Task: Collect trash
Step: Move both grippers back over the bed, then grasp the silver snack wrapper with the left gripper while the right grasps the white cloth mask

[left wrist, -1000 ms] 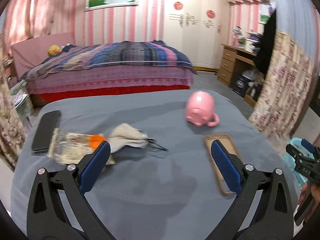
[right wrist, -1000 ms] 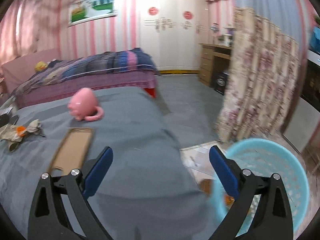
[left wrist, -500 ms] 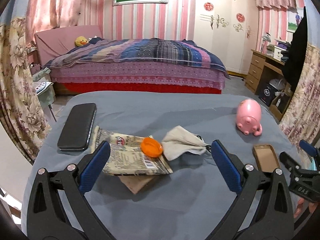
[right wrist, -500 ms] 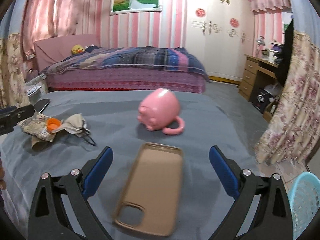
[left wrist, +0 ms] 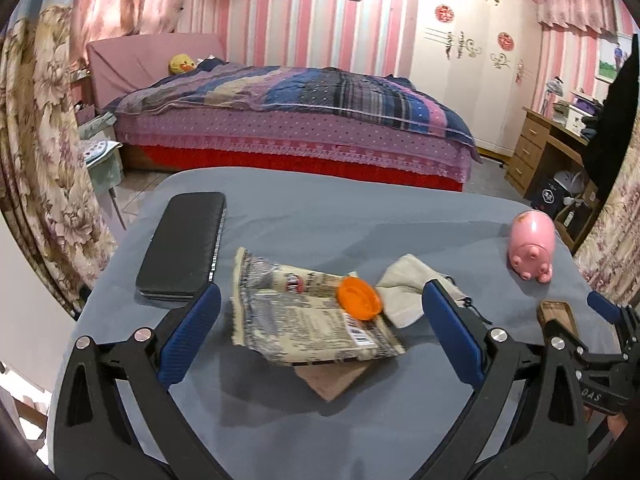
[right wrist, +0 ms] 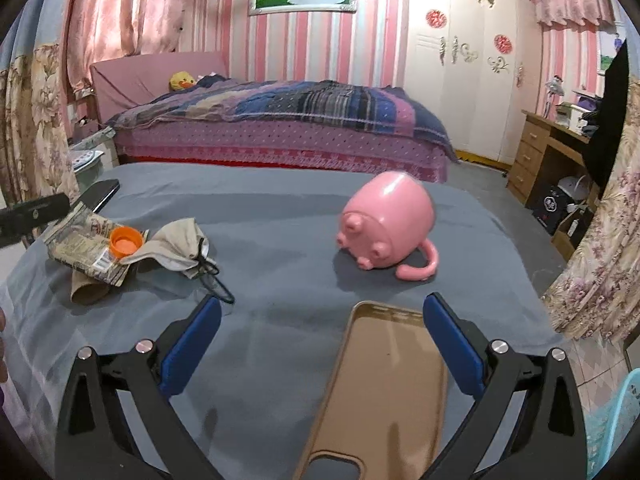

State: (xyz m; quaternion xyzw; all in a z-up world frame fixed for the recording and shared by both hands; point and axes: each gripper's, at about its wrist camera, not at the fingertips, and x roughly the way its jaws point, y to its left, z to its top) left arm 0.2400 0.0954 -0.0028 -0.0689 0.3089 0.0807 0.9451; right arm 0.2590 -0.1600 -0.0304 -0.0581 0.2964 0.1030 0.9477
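Reaching: left claw (left wrist: 320, 320) spread wide, empty, lined up over the rubbish pile on the grey tabletop (left wrist: 320, 220).
Rubbish: crumpled printed wrapper (left wrist: 308, 320), with an orange cap (left wrist: 358, 298) on top, a pale used mask (left wrist: 408, 284) touching its right edge, brown paper (left wrist: 334, 378) poking out underneath.
Best grip: I'd say catch the wrapper by its near edge, low, so the paper below comes too; the cap looks loose and may roll off.
Keep off: black phone (left wrist: 182, 246) just left of the pile, pink pig mug (left wrist: 532, 246) well to the right, tan phone case (right wrist: 384, 380).
Right claw (right wrist: 320, 336): spread, empty, poised above the case.
Bin: blue basket (right wrist: 624, 420) at the far right edge, on the floor.
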